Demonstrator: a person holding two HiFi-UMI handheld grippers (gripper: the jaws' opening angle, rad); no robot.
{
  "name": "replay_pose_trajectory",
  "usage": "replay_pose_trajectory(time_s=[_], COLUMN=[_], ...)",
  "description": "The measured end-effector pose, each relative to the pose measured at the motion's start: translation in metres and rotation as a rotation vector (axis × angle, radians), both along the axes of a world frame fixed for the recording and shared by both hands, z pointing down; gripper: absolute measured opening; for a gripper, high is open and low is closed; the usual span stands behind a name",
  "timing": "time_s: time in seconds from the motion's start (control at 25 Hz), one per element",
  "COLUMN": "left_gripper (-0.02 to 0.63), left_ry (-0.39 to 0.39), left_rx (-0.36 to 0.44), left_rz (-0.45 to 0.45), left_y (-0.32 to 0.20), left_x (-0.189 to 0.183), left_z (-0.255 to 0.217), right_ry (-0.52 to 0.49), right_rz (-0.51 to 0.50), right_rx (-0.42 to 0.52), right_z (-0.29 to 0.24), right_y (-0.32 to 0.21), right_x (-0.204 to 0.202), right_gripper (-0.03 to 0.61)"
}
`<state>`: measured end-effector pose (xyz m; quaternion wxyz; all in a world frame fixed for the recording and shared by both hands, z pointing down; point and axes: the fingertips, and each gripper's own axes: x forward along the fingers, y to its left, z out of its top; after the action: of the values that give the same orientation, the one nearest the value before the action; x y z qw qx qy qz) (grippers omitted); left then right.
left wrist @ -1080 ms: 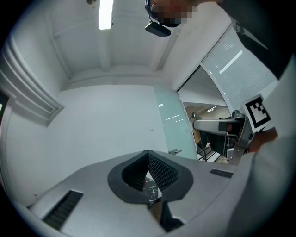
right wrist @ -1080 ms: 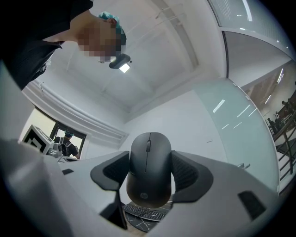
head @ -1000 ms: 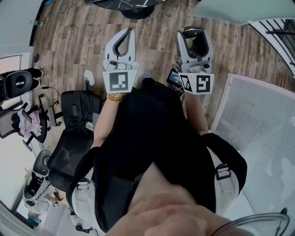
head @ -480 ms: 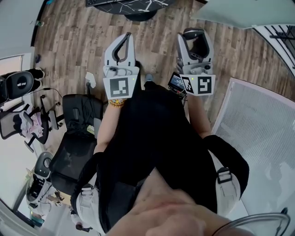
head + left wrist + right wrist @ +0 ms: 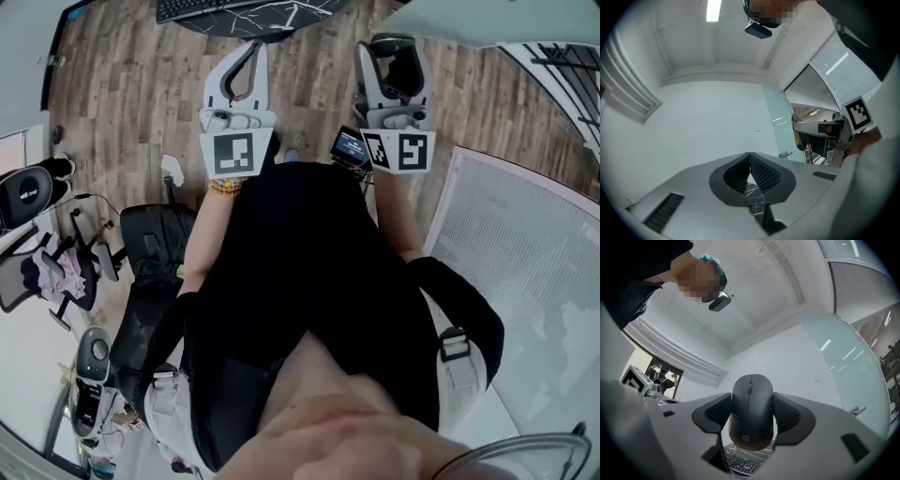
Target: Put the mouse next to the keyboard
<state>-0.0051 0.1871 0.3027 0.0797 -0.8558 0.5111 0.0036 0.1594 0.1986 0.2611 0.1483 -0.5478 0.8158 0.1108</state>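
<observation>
A black mouse (image 5: 751,411) sits upright between the ribbed pads of my right gripper (image 5: 751,420), which is shut on it. In the head view that gripper (image 5: 396,58) is held up in front of the person's chest, with the mouse (image 5: 403,77) dark between its fingers. My left gripper (image 5: 259,49) is level with it on the left, shut and holding nothing; in the left gripper view its tips (image 5: 750,158) touch. A black keyboard (image 5: 192,7) lies on a dark marbled table (image 5: 281,14) at the top edge. The keyboard (image 5: 740,466) also shows below the mouse.
A black office chair (image 5: 155,253) stands left of the person, with more chairs (image 5: 33,183) further left. A white ribbed panel (image 5: 525,272) fills the right side. A small screen device (image 5: 352,147) is near the right wrist. Wooden floor (image 5: 122,84) lies before the table.
Both grippers have moved forward toward the table, the mouse still in the right one. More of the keyboard and table now shows at the top of the head view.
</observation>
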Motion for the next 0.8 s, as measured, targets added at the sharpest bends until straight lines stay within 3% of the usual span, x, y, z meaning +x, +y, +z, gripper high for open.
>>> replay_pose_trajectory(time_s=[0.28, 0.8], left_gripper=[0.014, 0.014], left_ry=[0.052, 0.070], left_rx=[0.023, 0.005], left_rz=[0.020, 0.000], left_y=[-0.072, -0.119], left_x=[-0.050, -0.113], left_z=[-0.015, -0.009], right_ry=[0.028, 0.065], right_rz=[0.059, 0.123], right_rx=[0.001, -0.009], right_z=[-0.022, -0.036], right_y=[-0.060, -0.121], right_x=[-0.036, -0.067], right_gripper=[0.290, 0.288])
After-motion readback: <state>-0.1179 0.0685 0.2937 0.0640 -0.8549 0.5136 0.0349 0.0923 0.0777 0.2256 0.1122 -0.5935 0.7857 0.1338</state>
